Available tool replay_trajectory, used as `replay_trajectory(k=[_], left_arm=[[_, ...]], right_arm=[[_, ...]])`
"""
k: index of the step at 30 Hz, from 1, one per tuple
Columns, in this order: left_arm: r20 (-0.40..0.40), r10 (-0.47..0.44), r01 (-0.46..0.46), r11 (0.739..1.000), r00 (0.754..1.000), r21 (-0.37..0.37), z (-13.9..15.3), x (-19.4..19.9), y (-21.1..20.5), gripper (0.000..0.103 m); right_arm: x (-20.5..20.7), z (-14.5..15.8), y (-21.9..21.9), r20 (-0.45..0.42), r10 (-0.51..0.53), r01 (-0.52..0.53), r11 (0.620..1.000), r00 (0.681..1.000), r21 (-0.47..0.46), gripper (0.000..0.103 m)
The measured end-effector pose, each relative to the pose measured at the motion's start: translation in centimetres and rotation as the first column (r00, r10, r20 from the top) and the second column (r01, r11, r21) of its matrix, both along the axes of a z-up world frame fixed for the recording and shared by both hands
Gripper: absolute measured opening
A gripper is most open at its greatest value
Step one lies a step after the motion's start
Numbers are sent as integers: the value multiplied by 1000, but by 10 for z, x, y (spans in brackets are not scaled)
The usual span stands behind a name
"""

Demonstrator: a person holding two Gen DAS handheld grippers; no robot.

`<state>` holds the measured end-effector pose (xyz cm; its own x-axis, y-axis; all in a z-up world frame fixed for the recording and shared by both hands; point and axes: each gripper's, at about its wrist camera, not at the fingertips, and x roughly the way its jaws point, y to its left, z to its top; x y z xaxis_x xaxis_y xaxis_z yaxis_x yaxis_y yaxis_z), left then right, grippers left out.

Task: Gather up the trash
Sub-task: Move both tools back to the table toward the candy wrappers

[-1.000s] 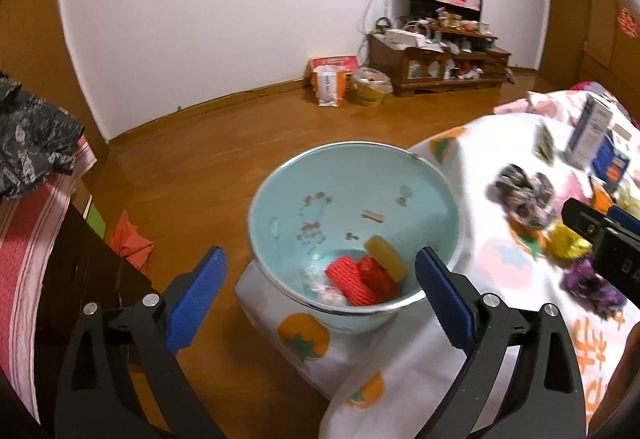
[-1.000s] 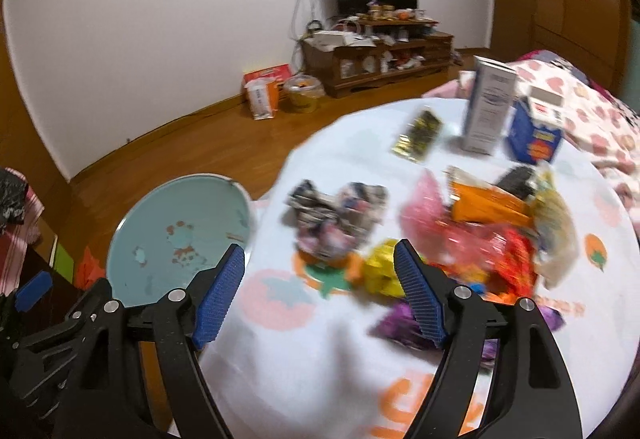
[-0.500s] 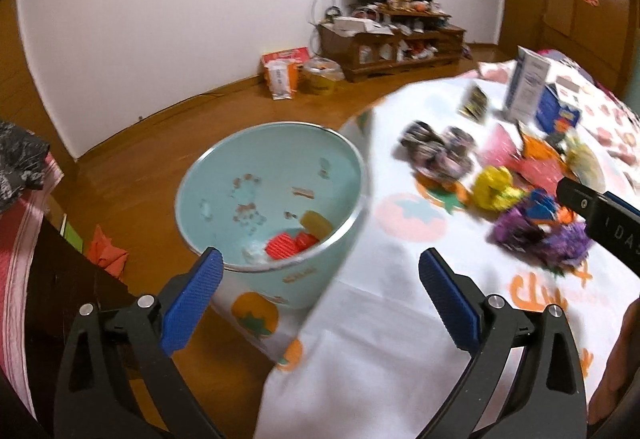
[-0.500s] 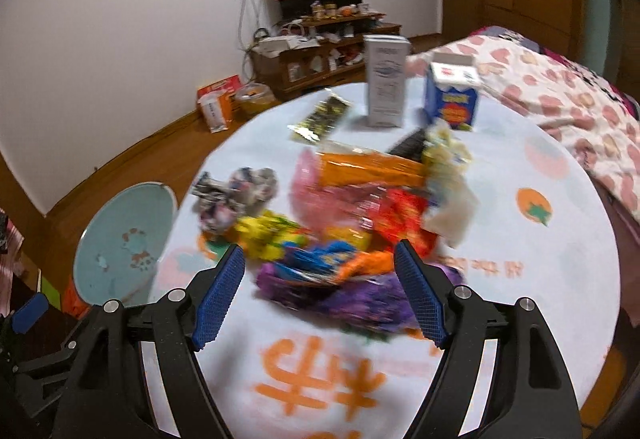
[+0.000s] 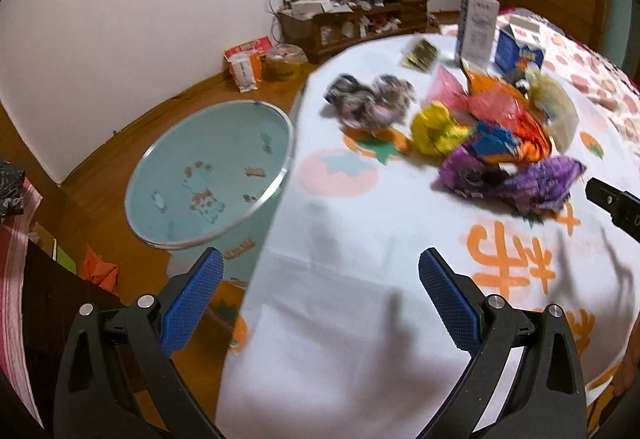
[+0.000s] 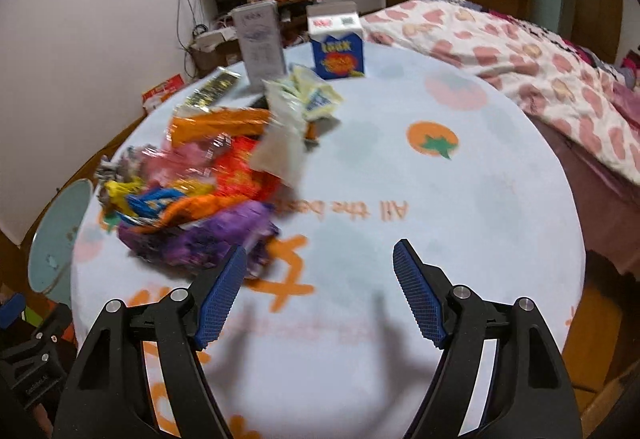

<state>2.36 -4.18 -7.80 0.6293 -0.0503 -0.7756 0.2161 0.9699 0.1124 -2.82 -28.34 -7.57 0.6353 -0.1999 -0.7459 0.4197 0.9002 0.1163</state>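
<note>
Hovering wide open and empty over bare cloth: right gripper [image 6: 316, 293], blue pads [image 6: 418, 299] well apart, nothing between. Same for left gripper [image 5: 320, 301], spread wide, holding nothing, aimed at the cloth edge near the bin [image 5: 208, 175].

Trash: a loose pile [image 6: 200, 195] of crumpled wrappers on the tablecloth [image 6: 460, 207], up and left of the right gripper. Nearest piece: purple wrapper [image 6: 208, 239], just beside the right gripper's left pad. Behind it, orange, red, yellow and blue bits, then a clear bag [image 6: 280, 147]. Farther back, upright: white carton [image 6: 260, 43] and blue carton [image 6: 338, 47], well apart from the pile. Seen from the left wrist, a separate grey crumple [image 5: 370, 101] at the pile's bin side.

Likely step: reaching for the next piece, not yet on it.

Doing it well:
- Swing the right gripper left to centre the purple wrapper between the pads before closing.
- Come down steeply, stopping short of pinching the cloth; soft fabric probably bunches and drags the pile.
- Take one piece, by its thickest fold; thin film probably slips from a shallow grip.
- Keep clear of the cartons; easy to topple.
- Carry low across to the bin, beside and below the table edge, releasing only above its mouth.
- Keep the left gripper out of that path.
</note>
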Motion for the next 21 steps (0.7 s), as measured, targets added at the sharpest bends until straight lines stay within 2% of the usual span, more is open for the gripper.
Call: replay_trajectory(k=[4,11,14,19,21], left_arm=[[-13,-9,9,1000,1000,6,-5,-1,-4,96],[-3,16,-16,1000,1000,3,-1,5,3,96],[-7,23,-23,1000,1000,7,-1,7,4,96],[-16,24,-25,1000,1000,-4,-2,9,5,96],[-11,18,-18,1000,1000,-2,-1,7,4,96]], right_arm=[[8,-3,0,-3,23,-23,999,1000,42,75],[51,-12,18,-17,108,-106,988,994,109,74],[60,-20,24,-34,133,-126,981,991,150,60],[55,-15,35,-29,150,-146,983,988,110,40],[52,-15,35,-27,145,-141,984,989,111,35]])
